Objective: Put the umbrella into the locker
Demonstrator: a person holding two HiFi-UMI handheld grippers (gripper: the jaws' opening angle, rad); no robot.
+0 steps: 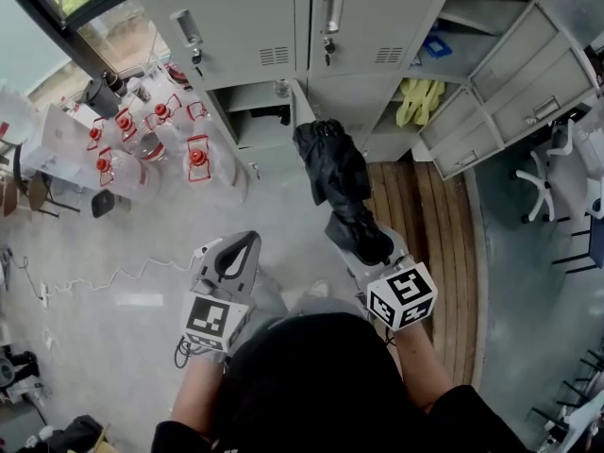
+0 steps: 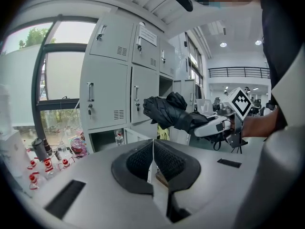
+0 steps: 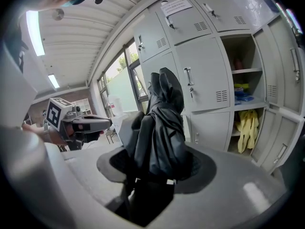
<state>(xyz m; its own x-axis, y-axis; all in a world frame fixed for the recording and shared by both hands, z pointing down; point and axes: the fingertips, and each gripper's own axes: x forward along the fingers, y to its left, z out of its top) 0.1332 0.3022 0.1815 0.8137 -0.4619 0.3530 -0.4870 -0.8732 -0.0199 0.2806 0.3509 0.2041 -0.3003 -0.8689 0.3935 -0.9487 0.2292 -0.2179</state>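
Two hand-held grippers are up in front of a grey locker bank [image 1: 377, 17]. The right gripper [image 1: 363, 243] pinches a folded black umbrella [image 1: 335, 173] by its near end. In the right gripper view its jaws stand wide and the fabric fills the gap, pressed against both sides. The umbrella sticks out ahead of the jaws, in the air, pointing at the lockers. Its far end is near the door edge of the open low compartment [image 1: 260, 125] and outside it, so it is not in any locker.

The left gripper [image 1: 243, 245] hangs beside the right one, apart from the umbrella. Its jaws are pressed together with nothing between them; the left gripper view shows the ribbed pads [image 2: 140, 159] meeting on one line.

A small clear bottle [image 1: 281, 88] stands in the open low compartment. At the right end of the bank a tall locker stands with its door swung open. A yellow cloth [image 1: 418, 100] hangs in its lower part and a blue item [image 1: 435, 44] lies on the shelf above. Several clear jugs with red caps [image 1: 142, 144] sit on the floor at the left end of the bank, below the window. A wooden floor strip [image 1: 425, 225] runs on the right gripper's side.
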